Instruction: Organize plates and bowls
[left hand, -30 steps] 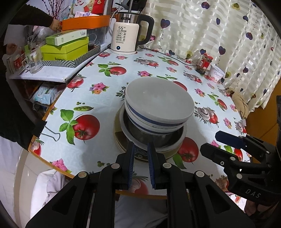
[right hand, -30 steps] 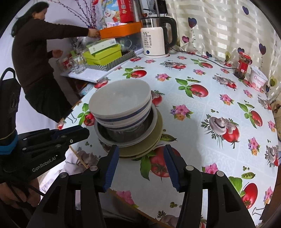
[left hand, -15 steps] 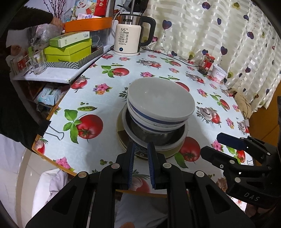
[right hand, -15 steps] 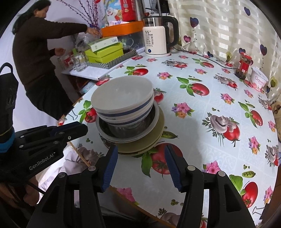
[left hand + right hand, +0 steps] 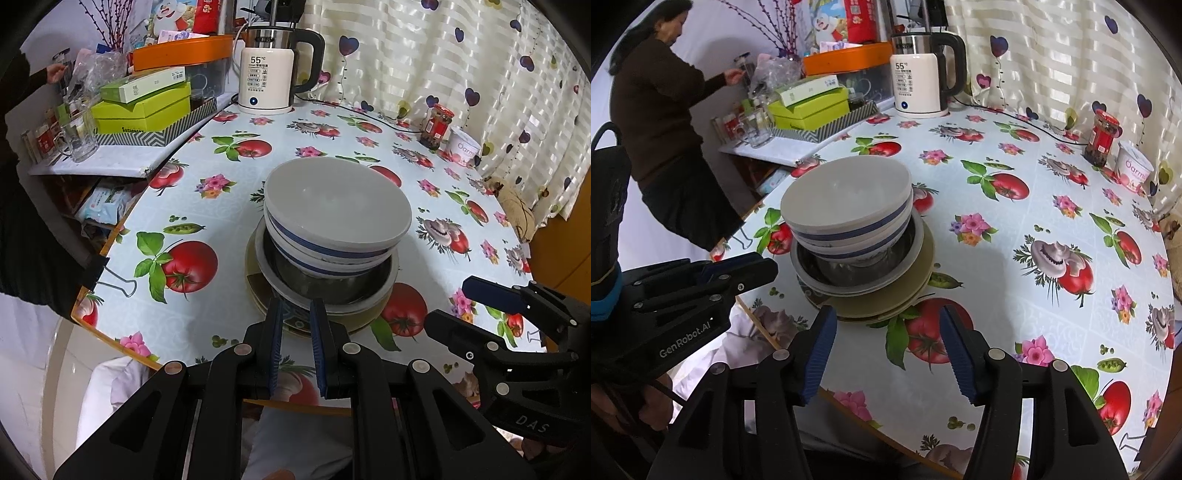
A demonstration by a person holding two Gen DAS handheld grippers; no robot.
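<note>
A stack of dishes sits near the table's front edge. Its top is a white bowl with a blue band (image 5: 338, 206) (image 5: 846, 192), nested in a second one like it. Under them are a steel bowl (image 5: 332, 284), a white dish and olive plates (image 5: 916, 280). My left gripper (image 5: 296, 306) (image 5: 764, 269) hovers at the stack's near rim, its jaws almost together with nothing held. My right gripper (image 5: 886, 314) (image 5: 448, 302) hangs just short of the plates; its jaws are opening and nothing is between them.
A white kettle (image 5: 266, 85) stands at the back, with a red jar (image 5: 437, 125) and a yoghurt tub (image 5: 463, 147) by the curtain. Green boxes (image 5: 140, 110) and glasses fill a side shelf on the left. A person (image 5: 657, 122) stands there. A binder clip (image 5: 118, 284) grips the tablecloth's edge.
The right gripper's jaws have spread a little wider. Both grippers stay where they were. The person at the shelf has moved a hand from the orange tray to things further left.
</note>
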